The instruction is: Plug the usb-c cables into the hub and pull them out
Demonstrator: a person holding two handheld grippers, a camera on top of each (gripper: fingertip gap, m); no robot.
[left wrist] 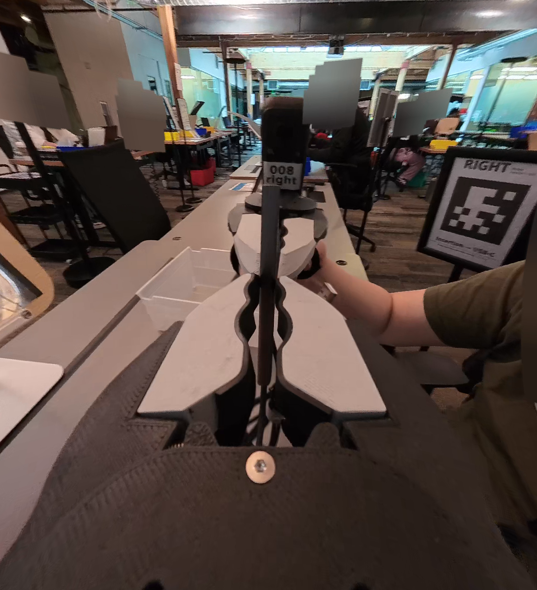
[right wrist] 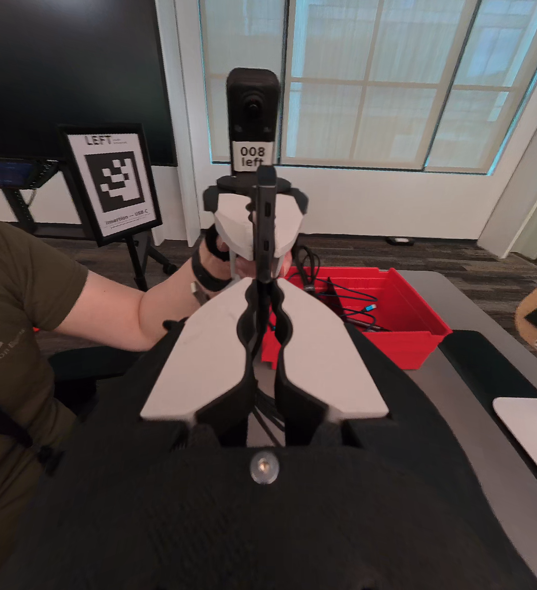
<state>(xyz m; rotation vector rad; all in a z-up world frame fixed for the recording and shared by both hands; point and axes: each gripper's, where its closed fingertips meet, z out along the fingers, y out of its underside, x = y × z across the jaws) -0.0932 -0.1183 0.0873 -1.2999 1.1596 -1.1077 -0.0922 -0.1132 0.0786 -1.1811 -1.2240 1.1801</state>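
The hub (left wrist: 268, 223) is a thin dark bar standing upright between my left gripper's (left wrist: 265, 281) fingers, which are shut on it. In the right wrist view the hub (right wrist: 264, 223) shows two small ports on its narrow side, with the left gripper (right wrist: 262, 255) behind it. My right gripper (right wrist: 264, 284) faces it head on, its tips at the hub's lower end. Its jaws are nearly closed on a black cable plug (right wrist: 261, 300), and thin black cables (right wrist: 268, 412) hang below. In the left wrist view the right gripper (left wrist: 273, 255) sits just behind the hub.
A red bin (right wrist: 420, 344) with more cables, one blue-tipped (right wrist: 371, 307), stands on the grey table (right wrist: 471, 306). A clear bin (left wrist: 181, 284) is on the other side. White pads (right wrist: 535, 434) (left wrist: 15, 399), a black mat (right wrist: 484, 367) and two marker signs (left wrist: 481, 210) (right wrist: 114, 182) are nearby. The tips of both grippers are at nearly the same place.
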